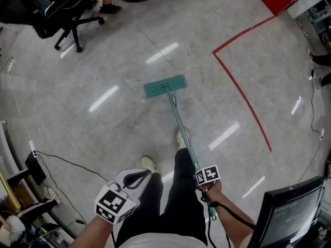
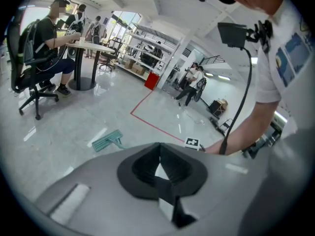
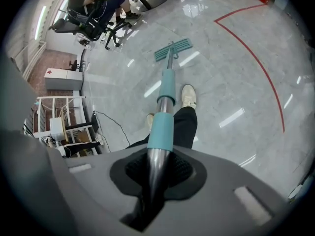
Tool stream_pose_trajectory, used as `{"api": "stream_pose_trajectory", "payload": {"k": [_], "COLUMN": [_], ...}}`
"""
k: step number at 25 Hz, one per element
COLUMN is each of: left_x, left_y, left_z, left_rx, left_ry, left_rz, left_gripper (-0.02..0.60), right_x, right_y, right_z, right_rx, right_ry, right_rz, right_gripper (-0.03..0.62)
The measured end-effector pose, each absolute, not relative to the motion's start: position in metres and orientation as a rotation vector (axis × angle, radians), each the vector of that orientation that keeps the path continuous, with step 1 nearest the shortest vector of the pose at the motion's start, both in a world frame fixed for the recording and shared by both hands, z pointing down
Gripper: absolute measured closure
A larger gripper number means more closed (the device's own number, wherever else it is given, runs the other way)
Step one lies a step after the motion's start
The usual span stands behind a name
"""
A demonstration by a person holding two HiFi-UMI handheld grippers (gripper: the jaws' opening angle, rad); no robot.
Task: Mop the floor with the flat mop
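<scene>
At the far left a cable (image 1: 66,160) trails over the floor (image 1: 93,61), so strokes are best kept short of it. The left tongs (image 1: 135,179) hang by the person's left thigh, pressed together on nothing. Moving them onto the handle lower down would, I judge, give a steadier push than one hand alone. Ahead of the shoes (image 1: 180,137) the mop head (image 1: 165,86) lies flat on the floor, well apart from the chair (image 1: 67,19) at upper left. It should stay flat, with even weight, and travel in overlapping lanes. The handle (image 1: 178,119) slants back to the right tongs (image 1: 200,175), which pinch it near its upper end. That grip needs to stay firm so the handle does not twist. To the right runs a red line (image 1: 243,94), a handy edge to work towards.
</scene>
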State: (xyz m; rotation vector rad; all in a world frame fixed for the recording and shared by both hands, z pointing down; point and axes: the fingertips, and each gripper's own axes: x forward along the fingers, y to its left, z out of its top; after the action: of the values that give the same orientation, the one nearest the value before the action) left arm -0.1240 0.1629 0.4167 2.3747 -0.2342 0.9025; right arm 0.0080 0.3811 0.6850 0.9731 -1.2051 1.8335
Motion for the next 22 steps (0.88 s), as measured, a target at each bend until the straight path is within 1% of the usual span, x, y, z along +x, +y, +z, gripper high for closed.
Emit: {"api": "stream_pose_trajectory", "payload": {"k": [7, 22], "left_x": [-0.125, -0.113], "left_y": [0.162, 0.145], "left_z": [0.421, 0.428], "left_rx": [2.361, 2.339], "left_ry": [-0.232, -0.255], "left_rz": [0.897, 0.872], "left_gripper": [0.578, 0.578], "right_x": [-0.003, 0.025], "right_y": [0.354, 0.26], "right_z": [0.692, 0.709], "right_rx": [0.996, 1.015], "right_ry": [-1.224, -1.259], "right_rz": [1.843, 1.815], "right_gripper": [0.548, 0.548]}}
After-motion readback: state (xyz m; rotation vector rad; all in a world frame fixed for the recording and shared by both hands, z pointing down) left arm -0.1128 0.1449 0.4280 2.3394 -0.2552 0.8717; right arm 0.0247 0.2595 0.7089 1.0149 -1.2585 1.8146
